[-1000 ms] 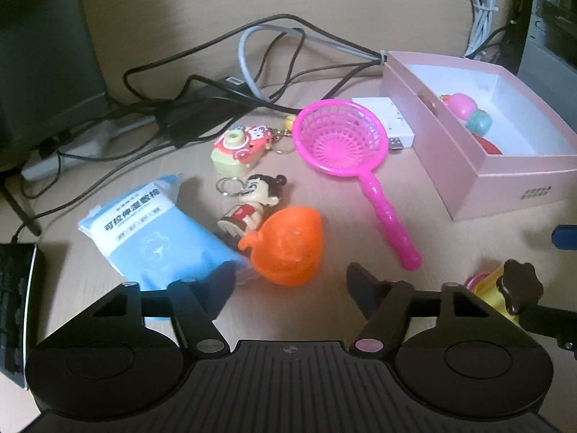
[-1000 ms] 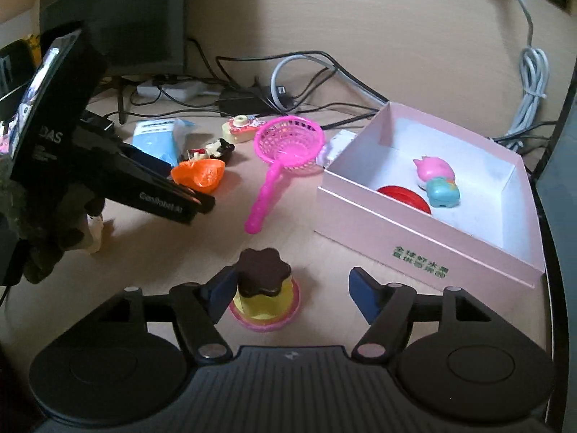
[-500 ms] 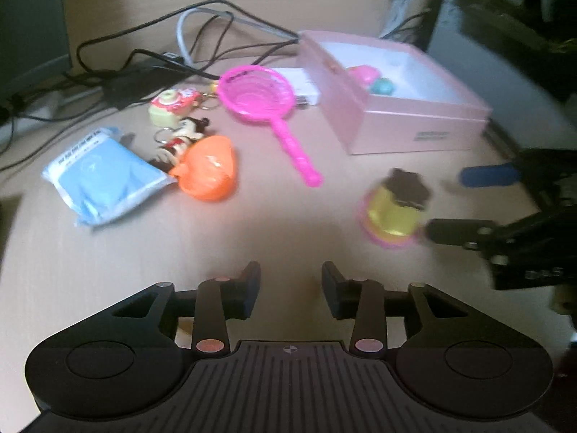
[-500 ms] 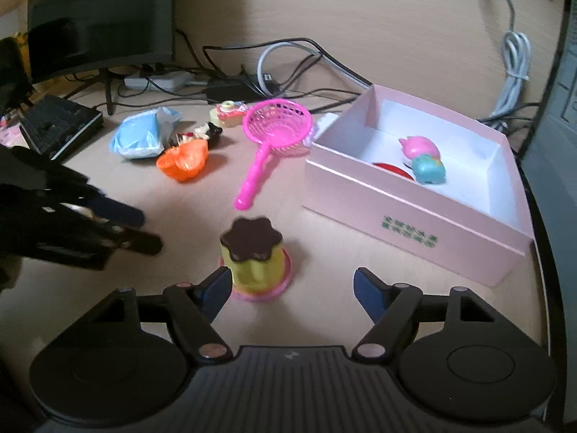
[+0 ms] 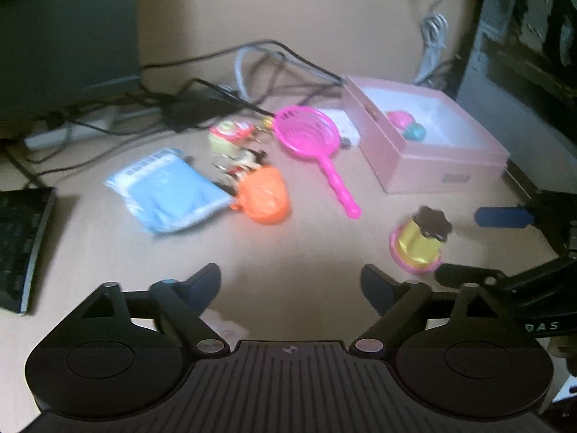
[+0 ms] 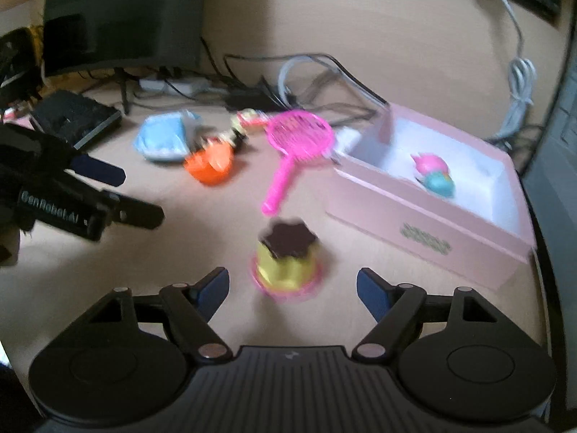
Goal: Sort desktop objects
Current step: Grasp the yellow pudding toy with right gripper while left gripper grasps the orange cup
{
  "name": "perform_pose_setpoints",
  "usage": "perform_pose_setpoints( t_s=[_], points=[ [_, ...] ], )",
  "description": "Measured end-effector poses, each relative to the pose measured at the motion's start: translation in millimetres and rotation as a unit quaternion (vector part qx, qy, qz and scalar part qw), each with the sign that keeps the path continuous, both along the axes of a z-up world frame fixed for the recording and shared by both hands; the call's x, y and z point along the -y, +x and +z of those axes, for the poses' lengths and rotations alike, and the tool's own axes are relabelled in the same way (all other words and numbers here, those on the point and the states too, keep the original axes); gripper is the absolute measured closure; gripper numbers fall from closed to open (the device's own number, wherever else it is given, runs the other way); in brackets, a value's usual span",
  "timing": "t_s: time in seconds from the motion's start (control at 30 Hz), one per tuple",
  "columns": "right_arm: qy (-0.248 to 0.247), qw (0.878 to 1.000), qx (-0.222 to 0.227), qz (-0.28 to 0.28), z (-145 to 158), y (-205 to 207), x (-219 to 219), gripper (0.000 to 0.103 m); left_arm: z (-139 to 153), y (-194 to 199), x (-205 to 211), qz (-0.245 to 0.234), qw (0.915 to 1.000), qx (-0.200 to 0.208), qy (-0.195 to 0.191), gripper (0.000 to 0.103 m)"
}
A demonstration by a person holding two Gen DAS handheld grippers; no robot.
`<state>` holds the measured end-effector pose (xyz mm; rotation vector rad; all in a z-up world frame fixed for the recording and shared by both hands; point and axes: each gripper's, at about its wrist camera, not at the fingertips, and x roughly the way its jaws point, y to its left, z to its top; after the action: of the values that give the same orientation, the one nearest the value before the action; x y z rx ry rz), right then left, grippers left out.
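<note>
White "GenRobot.AI" lettering on left tool [image 6: 140,196], both tools wide apart, empty; right tool [image 6: 293,285] astride pudding toy [image 6: 286,261].

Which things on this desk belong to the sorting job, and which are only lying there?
Part of the job:
pink box
pudding toy
pink toy strainer
orange toy
blue packet
two keychain figures

Only lying there:
cables
power strip
keyboard
monitor
</note>
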<state>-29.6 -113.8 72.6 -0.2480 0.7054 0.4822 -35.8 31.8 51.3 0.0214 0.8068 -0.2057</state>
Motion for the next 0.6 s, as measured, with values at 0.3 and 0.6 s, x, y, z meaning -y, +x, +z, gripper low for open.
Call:
perform_pose_setpoints(
  t_s=[0.3,0.6],
  points=[
    [-0.014,0.999,-0.039,-0.01,-20,37,-18,0.034,4,22,-11,0.051,0.9985,-0.005,-0.02,0.008],
    [-0.009,0.998,-0.049,-0.047,-26,43,19,0.055,-19,77,6,0.068,0.9965,-0.045,-0.02,0.012]
  ],
)
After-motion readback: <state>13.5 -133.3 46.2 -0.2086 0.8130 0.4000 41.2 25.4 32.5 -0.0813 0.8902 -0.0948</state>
